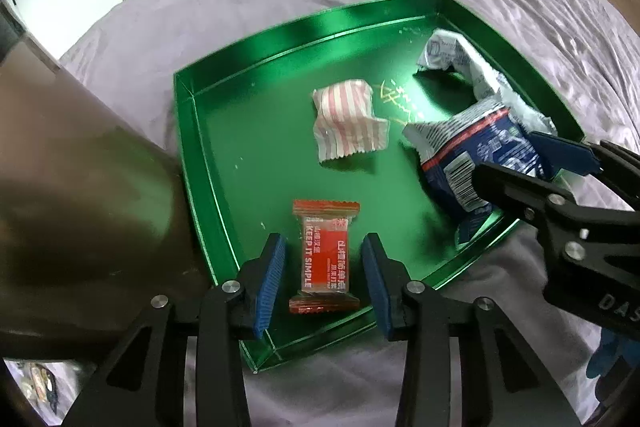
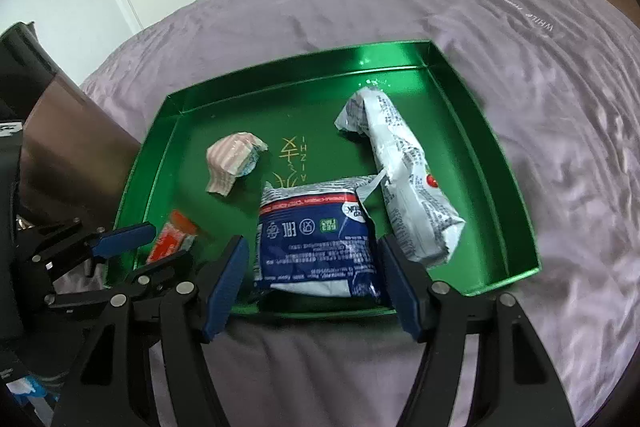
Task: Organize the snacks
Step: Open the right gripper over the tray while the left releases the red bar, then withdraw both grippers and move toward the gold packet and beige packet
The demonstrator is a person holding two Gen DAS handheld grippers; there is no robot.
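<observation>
Red bar [image 1: 325,255] lies flat between the parted pads of the left tongs [image 1: 323,281], untouched, at the tray's [image 1: 192,131] near edge. Right tongs [image 2: 312,285] straddle the crinkly blue pack [image 2: 316,239]; contact cannot be told. Glossy green metal tray; striped wrapper [image 1: 348,119] mid-tray, white foil pack [image 2: 404,183] toward the right edge.

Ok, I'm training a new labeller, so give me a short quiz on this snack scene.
1. True or false: the tray stands on a wooden table.
2. Which snack lies between the jaws of the left gripper?
3. Between the jaws of the right gripper is: A striped snack, B blue packet, C white packet.
Key: 1 false, the tray lies on a bedsheet; 2 red snack; 3 B.
</observation>
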